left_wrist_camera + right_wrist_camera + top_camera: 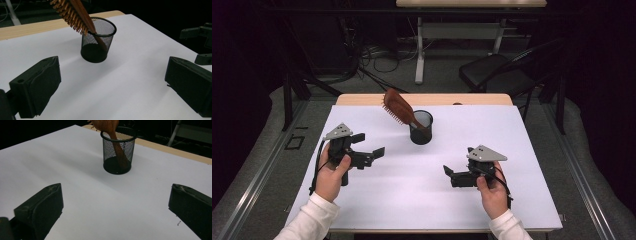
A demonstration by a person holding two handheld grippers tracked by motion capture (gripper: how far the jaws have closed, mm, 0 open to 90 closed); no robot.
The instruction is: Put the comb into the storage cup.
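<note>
One hairbrush (398,106) in one mesh cup (421,131), two empty grippers apart.

- The left black plastic two-jaw gripper (364,148) carries a grey three-cornered plate with small dark holes, and a black cable trails from it.
- The right black plastic two-jaw gripper (451,171) has the same grey plate and cable.
- Each jaw ends in a blocky, matte black pad.
- The person wears white ribbed-cuff sleeves (314,216).

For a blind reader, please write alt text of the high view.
A wooden hairbrush leans handle-down in a black mesh cup on a white table. Nearer, a person's hands hold the left gripper and right gripper, jaws open.
</note>
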